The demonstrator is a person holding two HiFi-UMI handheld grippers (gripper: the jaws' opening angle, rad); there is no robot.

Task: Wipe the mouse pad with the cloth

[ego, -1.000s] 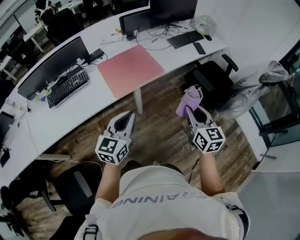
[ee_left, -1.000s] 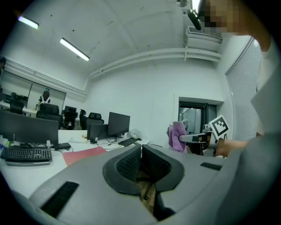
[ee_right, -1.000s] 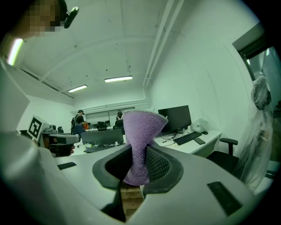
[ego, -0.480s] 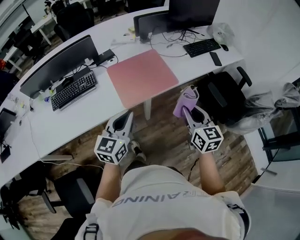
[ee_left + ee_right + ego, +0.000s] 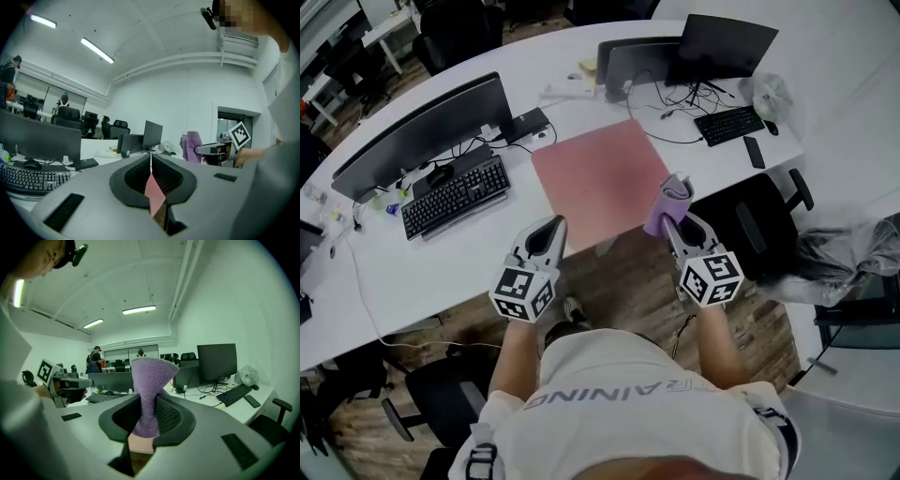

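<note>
A pink mouse pad [image 5: 598, 180] lies on the white desk [image 5: 441, 258] between two keyboards. My right gripper [image 5: 672, 217] is shut on a purple cloth [image 5: 667, 203], held upright just off the pad's near right corner. In the right gripper view the cloth [image 5: 148, 392] rises out of the closed jaws, with a strip of the pad [image 5: 140, 444] below. My left gripper [image 5: 550, 228] hangs over the desk's front edge near the pad's near left corner, shut with nothing in it. Its own view shows the jaws pressed together and a sliver of pink pad [image 5: 153, 196] beneath.
Left of the pad stand a black keyboard [image 5: 457, 195] and a monitor [image 5: 422, 131]. Behind and to the right are a laptop [image 5: 727, 42], a second keyboard [image 5: 727, 125], a phone [image 5: 756, 151] and loose cables. A black office chair [image 5: 764, 220] stands right of my right gripper.
The desk and pad have come closer. Both grippers, earlier over the wooden floor, now reach the desk's front edge by the pad. The cloth stays held in the right one.
</note>
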